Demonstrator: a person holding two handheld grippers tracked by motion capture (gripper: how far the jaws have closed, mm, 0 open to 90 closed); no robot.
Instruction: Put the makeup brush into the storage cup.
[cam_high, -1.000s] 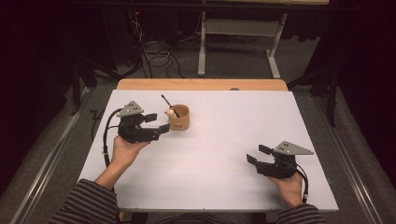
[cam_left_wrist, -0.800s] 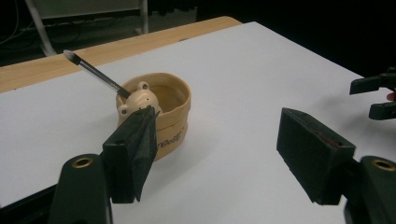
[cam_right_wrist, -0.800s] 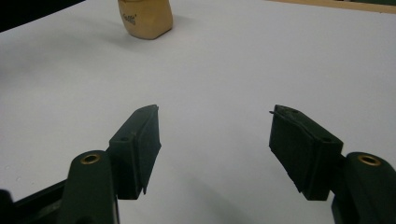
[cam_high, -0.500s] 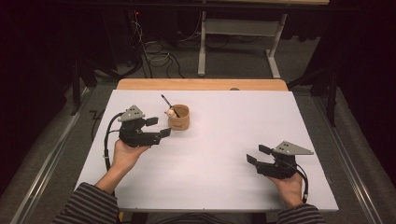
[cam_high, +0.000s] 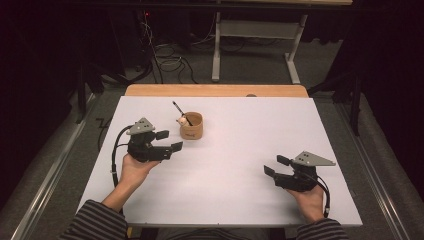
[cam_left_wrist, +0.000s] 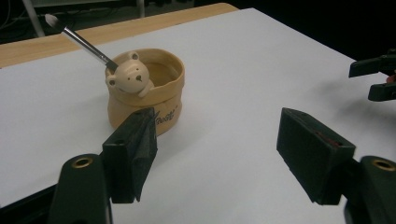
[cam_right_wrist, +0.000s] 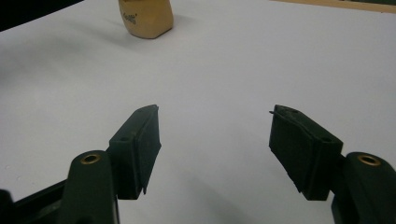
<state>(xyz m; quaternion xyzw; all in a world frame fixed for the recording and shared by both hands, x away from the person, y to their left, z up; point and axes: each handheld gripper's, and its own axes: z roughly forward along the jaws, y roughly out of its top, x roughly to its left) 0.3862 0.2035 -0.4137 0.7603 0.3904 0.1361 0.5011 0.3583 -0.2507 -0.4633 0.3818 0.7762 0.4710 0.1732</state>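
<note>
**Left gripper eases back from the cup**

Against the earlier high views, the left gripper (cam_high: 167, 141) sits a little lower and nearer the person, so it is no longer right beside the cup (cam_high: 191, 126); a strip of bare tabletop (cam_high: 240, 200) now shows between them. The right gripper (cam_high: 272, 166) rests where it was, well apart at the cup's 4 o'clock. I read this as a pause or a re-aim before any grasp: nothing is held yet.

Both pairs of jaws stand wide and empty. In the left gripper view the cup (cam_left_wrist: 145, 91), with its bear figure (cam_left_wrist: 130, 78) on the rim and a brush (cam_left_wrist: 79, 39) leaning out toward 10 o'clock, lies ahead of the left jaw, at about 11 o'clock from the gap, not between the jaws. In the right gripper view the cup (cam_right_wrist: 145, 18) stands far off at 11 o'clock.
</note>
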